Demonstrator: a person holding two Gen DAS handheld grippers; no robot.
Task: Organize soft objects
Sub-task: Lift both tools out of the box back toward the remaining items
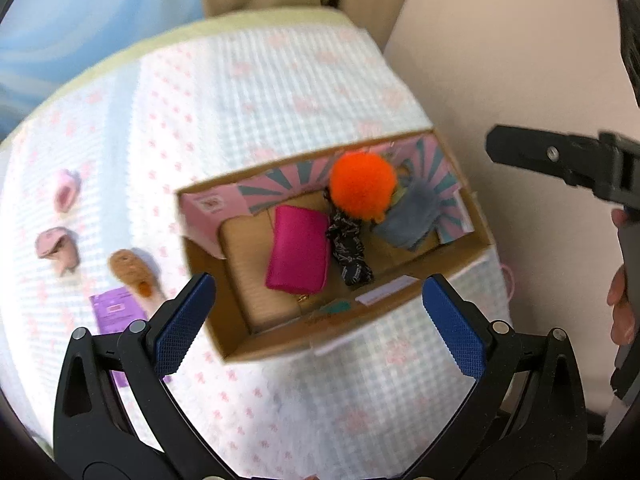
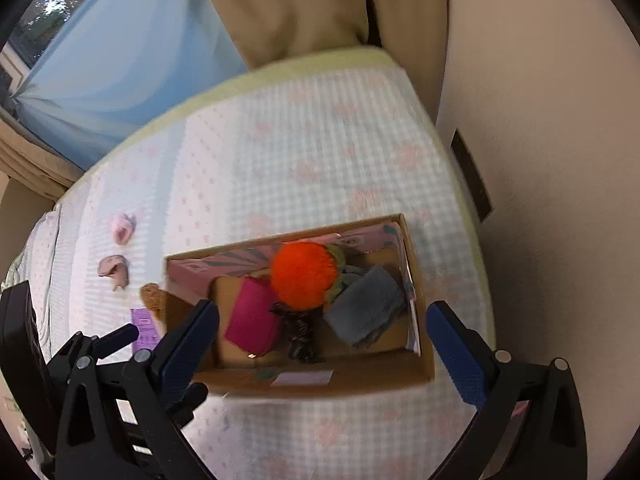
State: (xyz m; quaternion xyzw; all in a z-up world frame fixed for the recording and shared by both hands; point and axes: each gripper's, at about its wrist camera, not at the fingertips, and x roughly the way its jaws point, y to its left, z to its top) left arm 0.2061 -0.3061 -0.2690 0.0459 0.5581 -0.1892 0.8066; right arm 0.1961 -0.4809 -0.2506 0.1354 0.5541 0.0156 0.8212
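Observation:
An open cardboard box (image 1: 404,306) (image 2: 360,378) sits on the bed. Inside lie an orange pompom (image 1: 362,188) (image 2: 304,276), a magenta pouch (image 1: 298,254) (image 2: 254,322), a dark patterned fabric piece (image 1: 350,250) (image 2: 298,336) and a grey-blue fuzzy cloth (image 1: 408,218) (image 2: 366,306). Left of the box lie two pink plush toys (image 1: 66,190) (image 1: 56,246) (image 2: 124,226) (image 2: 114,270), a tan plush (image 1: 132,272) (image 2: 152,296) and a purple packet (image 1: 118,308) (image 2: 144,328). My left gripper (image 1: 320,320) is open above the box's near side. My right gripper (image 2: 324,344) is open over the box.
The bed (image 1: 260,92) (image 2: 304,148) has a pale checked cover with pink prints. A beige wall (image 1: 500,60) (image 2: 540,160) runs along its right side. A blue curtain (image 2: 120,68) hangs at the back left. The right gripper's body (image 1: 568,164) shows at right in the left view.

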